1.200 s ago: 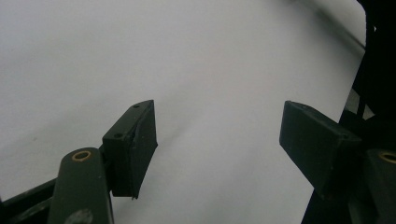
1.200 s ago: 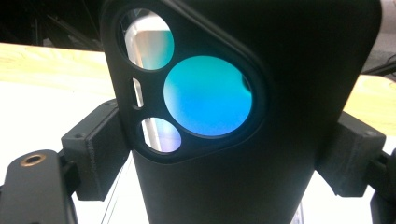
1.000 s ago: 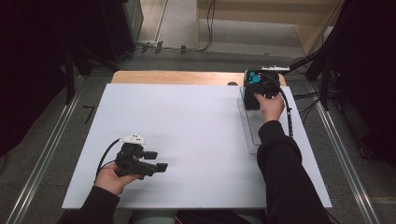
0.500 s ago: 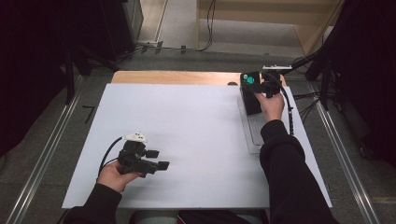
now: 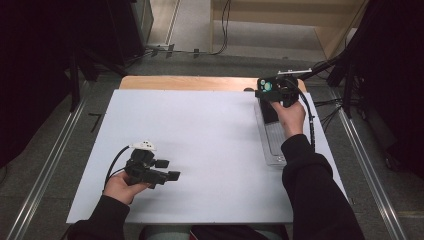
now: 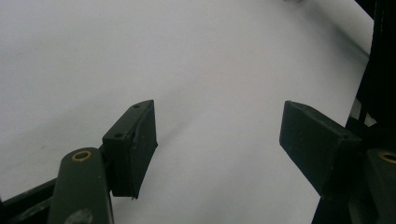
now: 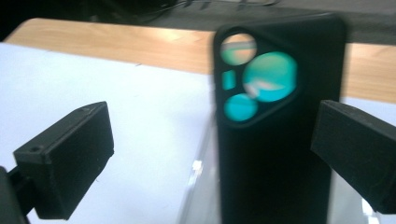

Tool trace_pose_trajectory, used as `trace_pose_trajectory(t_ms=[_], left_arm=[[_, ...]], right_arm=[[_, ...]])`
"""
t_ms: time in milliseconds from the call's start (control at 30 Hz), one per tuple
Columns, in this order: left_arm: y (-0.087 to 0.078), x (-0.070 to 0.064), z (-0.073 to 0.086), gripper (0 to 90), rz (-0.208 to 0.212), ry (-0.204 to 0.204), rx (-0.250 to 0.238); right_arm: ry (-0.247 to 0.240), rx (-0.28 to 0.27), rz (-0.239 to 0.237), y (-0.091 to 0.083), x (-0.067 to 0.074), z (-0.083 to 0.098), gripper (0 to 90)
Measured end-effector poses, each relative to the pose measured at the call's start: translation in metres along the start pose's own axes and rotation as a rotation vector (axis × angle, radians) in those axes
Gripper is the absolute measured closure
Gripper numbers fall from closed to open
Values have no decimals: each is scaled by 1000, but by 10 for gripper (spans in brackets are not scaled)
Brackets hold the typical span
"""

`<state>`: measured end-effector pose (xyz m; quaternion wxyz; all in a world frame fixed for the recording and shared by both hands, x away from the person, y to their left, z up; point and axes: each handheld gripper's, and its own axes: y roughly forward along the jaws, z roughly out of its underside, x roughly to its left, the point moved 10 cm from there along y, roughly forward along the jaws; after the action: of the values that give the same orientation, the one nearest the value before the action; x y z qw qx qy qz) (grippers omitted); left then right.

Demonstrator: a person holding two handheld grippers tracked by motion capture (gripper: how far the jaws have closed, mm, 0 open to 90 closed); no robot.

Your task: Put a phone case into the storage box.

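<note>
- High view: phone case (image 5: pixel 270 102) stood at the desk's (image 5: pixel 210 140) far right corner, over a clear tray (image 5: pixel 272 145); right gripper (image 5: pixel 272 90) beside it.
- Left gripper view: left gripper (image 6: pixel 217 135) spread, empty.
- Right gripper view: jaws spread around the case, apparently untouching. Judged light, flexible, slippery; best pinched across side edges.

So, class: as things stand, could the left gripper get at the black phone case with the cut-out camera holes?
Probably not without a long move. The left gripper sits open at the near left of the white table; the black phone case stands far right, between the right gripper's open jaws.
</note>
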<state>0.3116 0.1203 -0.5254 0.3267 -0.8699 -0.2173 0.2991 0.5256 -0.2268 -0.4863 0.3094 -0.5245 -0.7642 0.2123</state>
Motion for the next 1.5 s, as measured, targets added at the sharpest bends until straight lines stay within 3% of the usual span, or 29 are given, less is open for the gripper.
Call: trace_pose_trajectory(t_ms=[467,600,967,1067,1233,1400,1500], left_arm=[[0,-2,1,276,6,4,8],[-1,-1,0,276,1,2,2],[-5,0,-1,275,4,-1,-8],[-6,0,-1,275,6,3,-5],[-10,-1,0,275,5,4,-14],[-11,-4,1,275,12,11,-17],[-11,-5,1,275,15,16,-20]], right_arm=[[-76,73,-177,-21,52,34,0],[-126,93,-193,-29,64,45,0],[-193,140,-277,-45,95,73,46],[-212,136,-293,-51,102,80,122],[-234,153,-347,-61,112,92,127],[-294,169,-360,-69,121,107,145],[-306,166,-380,-75,124,116,172]])
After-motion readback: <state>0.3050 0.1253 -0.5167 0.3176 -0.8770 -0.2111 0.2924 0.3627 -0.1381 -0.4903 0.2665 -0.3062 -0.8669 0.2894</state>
